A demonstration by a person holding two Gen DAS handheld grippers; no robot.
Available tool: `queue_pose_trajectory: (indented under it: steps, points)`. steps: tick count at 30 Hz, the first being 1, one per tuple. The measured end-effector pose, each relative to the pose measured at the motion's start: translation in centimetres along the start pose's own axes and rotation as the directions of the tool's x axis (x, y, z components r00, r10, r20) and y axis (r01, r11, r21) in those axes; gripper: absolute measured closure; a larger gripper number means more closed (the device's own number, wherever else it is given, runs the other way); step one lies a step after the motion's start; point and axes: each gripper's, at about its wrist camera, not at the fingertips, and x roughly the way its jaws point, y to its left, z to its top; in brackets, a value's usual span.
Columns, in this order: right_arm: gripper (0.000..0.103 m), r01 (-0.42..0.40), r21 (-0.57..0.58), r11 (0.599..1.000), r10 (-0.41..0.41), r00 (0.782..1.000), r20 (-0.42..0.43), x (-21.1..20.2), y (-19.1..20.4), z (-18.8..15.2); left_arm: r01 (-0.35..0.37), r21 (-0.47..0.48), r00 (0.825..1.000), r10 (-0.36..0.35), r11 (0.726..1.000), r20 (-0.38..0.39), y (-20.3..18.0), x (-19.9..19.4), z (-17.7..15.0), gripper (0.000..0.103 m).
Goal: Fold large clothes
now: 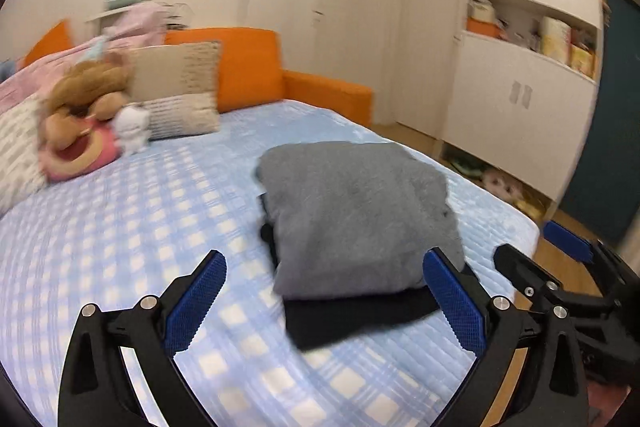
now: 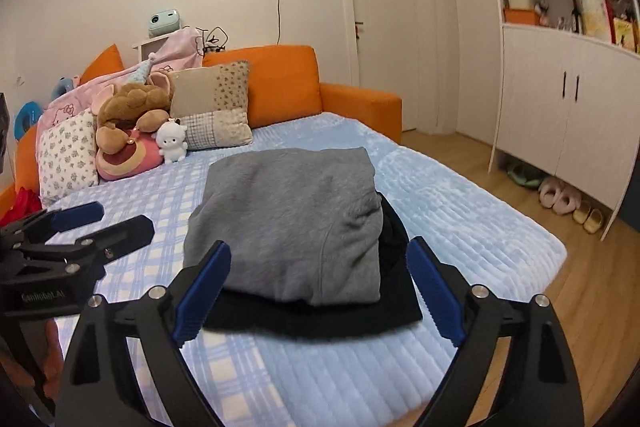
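Note:
A folded grey sweatshirt (image 1: 356, 215) lies on top of a folded black garment (image 1: 352, 319) on the blue checked bed cover (image 1: 140, 227). My left gripper (image 1: 326, 267) is open and empty, just in front of the stack's near left corner. My right gripper (image 2: 318, 253) is open and empty, its fingers either side of the stack's near edge; the grey sweatshirt (image 2: 292, 223) and the black garment (image 2: 320, 319) show there too. The right gripper also shows in the left wrist view (image 1: 536, 247), the left gripper in the right wrist view (image 2: 108, 219).
Plush toys (image 2: 132, 131) and patterned pillows (image 2: 212, 107) lie at the head of the bed against the orange sofa back (image 2: 280, 83). A white cabinet (image 2: 568, 107) stands to the right, with slippers (image 2: 560, 199) on the wooden floor beneath it.

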Motion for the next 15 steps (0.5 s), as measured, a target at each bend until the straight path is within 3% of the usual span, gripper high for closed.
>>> queue_pose_trajectory:
  steps: [2,6,15]
  points:
    - [0.015,0.011,0.006,1.000,-0.011,1.000,0.014,-1.0,0.1,-1.4,-0.029,-0.002,0.999,0.030,1.000,0.035,-0.3,-1.1,-1.6,0.003]
    - [0.014,0.047,0.001,0.999,-0.047,0.998,0.036,-2.2,0.7,-4.8,-0.081,0.033,0.996,0.080,0.996,0.026,-1.2,-1.5,-4.5,0.003]
    - [0.014,0.096,-0.009,0.995,-0.096,0.995,0.021,-2.8,0.8,-8.7,-0.046,0.026,0.999,0.046,0.999,0.004,-0.8,-0.3,-8.6,0.003]
